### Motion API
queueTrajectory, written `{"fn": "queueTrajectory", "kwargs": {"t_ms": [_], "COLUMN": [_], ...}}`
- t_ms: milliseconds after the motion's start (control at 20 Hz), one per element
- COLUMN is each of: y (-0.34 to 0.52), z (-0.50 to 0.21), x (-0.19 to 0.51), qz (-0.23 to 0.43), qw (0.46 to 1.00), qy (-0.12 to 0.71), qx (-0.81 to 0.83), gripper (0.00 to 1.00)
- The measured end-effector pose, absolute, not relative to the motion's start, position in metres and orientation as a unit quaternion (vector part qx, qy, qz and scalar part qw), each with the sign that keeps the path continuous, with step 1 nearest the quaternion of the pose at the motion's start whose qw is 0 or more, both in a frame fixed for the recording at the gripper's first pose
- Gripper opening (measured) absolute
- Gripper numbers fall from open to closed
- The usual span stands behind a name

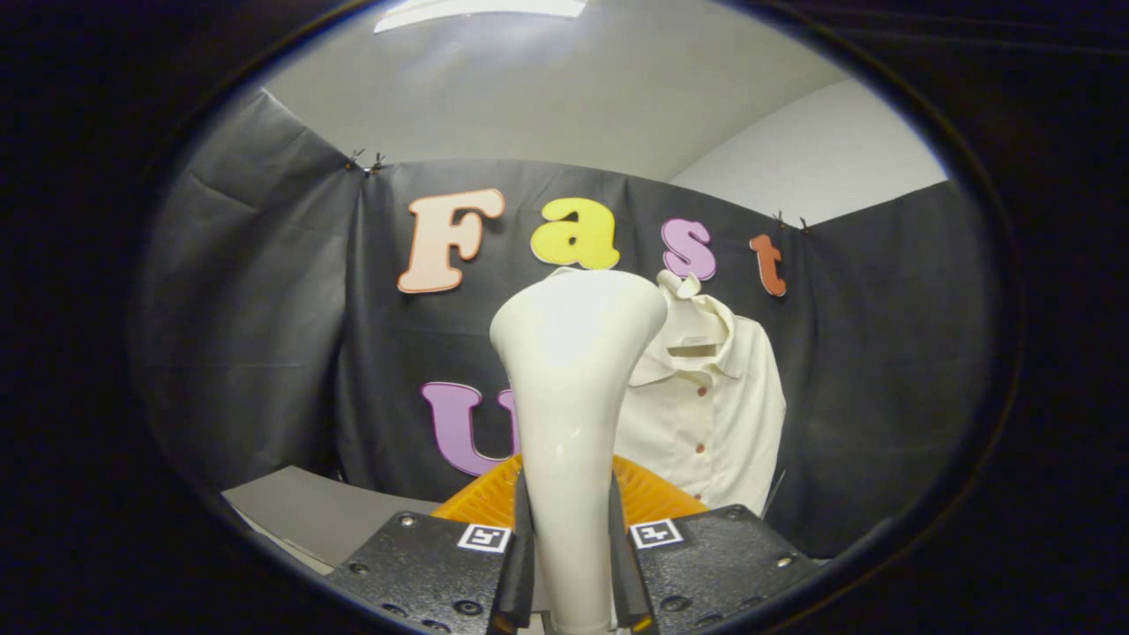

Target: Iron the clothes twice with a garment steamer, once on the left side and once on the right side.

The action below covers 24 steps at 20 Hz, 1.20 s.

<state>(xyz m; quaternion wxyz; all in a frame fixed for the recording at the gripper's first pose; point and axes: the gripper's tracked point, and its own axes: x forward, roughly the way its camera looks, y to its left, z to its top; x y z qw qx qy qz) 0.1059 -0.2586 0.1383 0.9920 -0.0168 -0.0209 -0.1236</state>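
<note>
Gripper view: the claw (571,564) is pinching the slim neck of a glossy white plastic garment steamer (569,414), one finger pressed on each side of it. The steamer stands upright between the fingers, and its broad flared head rises well above them, partly covering what lies beyond. A grip low on the narrow neck seems chosen so that the wide head stays free to meet cloth.

Beyond the head, and a little to its right, a cream button-front shirt with a collar (710,406) hangs flat against the black cloth wall, its row of small reddish buttons facing the camera. The head and the shirt look apart, not touching, though depth is hard to judge here. Hanging flat and open like this, the shirt offers both front panels to a downward pass.

Just behind the fingers sits an orange ribbed object (648,498), its nature unclear. To the left a grey desk (309,511) edge runs toward the wall.

As a judgement, neither side has yet been steamed; the steamer appears to be on its way to the shirt.
</note>
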Motion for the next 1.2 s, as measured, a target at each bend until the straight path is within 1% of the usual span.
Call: {"fn": "queueTrajectory", "kwargs": {"t_ms": [200, 300, 450, 550, 650, 800, 1000, 1200], "y": [-0.297, -0.313, -0.338, -0.344, -0.342, -0.340, -0.328, -0.322], "z": [0.138, 0.126, 0.097, 0.067, 0.060, 0.048, 0.019, -0.005], "x": [0.148, 0.172, 0.198, 0.205, 0.207, 0.208, 0.206, 0.206], "qz": [-0.130, -0.130, -0.151, -0.146, -0.131, -0.125, -0.113, -0.113], "qw": [0.991, 0.991, 0.988, 0.988, 0.990, 0.991, 0.991, 0.990], "qy": [-0.006, 0.007, 0.035, 0.059, 0.040, 0.026, 0.059, 0.064], "qx": [-0.016, -0.003, -0.005, 0.000, 0.031, 0.045, 0.032, 0.046], "gripper": [0.35, 0.35, 0.35, 0.35, 0.36, 0.35, 0.35, 0.35]}}
